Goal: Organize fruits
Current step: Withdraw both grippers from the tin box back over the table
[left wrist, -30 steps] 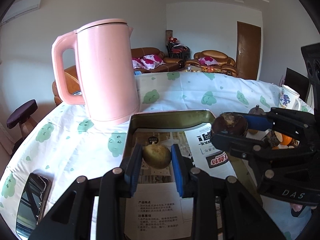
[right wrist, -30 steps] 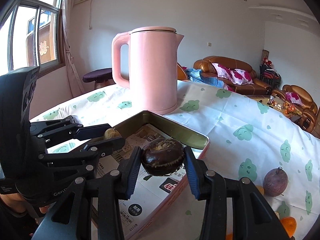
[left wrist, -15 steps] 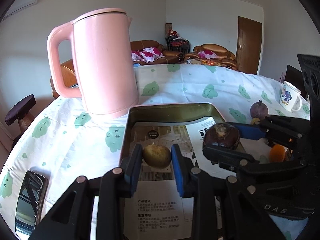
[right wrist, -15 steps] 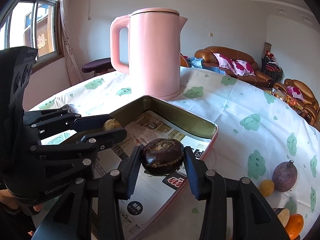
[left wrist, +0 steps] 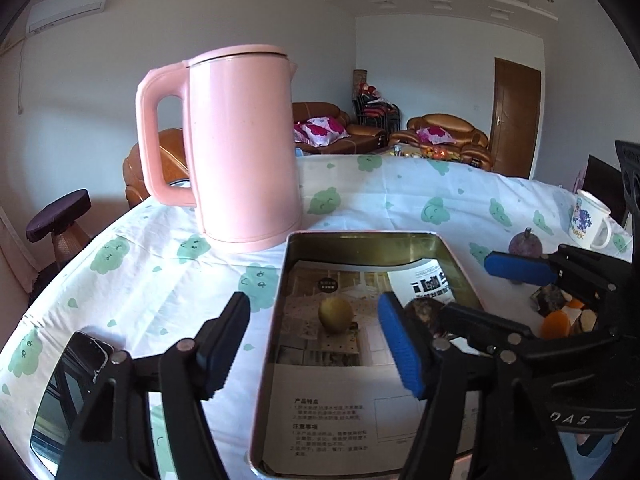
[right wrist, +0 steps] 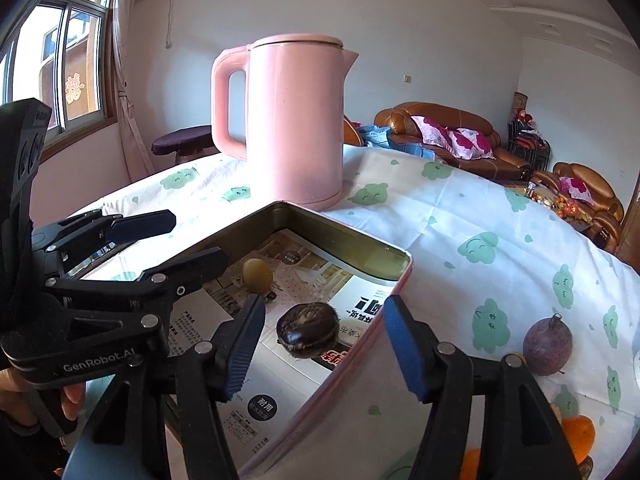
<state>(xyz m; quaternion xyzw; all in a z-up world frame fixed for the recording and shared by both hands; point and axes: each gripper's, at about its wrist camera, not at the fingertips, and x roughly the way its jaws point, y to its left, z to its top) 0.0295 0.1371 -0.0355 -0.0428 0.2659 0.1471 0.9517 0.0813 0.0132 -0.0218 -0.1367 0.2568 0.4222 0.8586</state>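
Left wrist view: left gripper [left wrist: 314, 340] jaws opening around the yellow fruit [left wrist: 335, 314] lying in the tin [left wrist: 360, 242]. Right gripper [right wrist: 324, 344] likewise frees the dark fruit [right wrist: 307, 330]. Next likely: withdraw, fetch the purple fruit [right wrist: 547, 347].

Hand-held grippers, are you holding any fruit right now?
Neither. Both are opening: the small yellow-green round fruit and the dark brown round fruit lie free on the paper in the metal tray.
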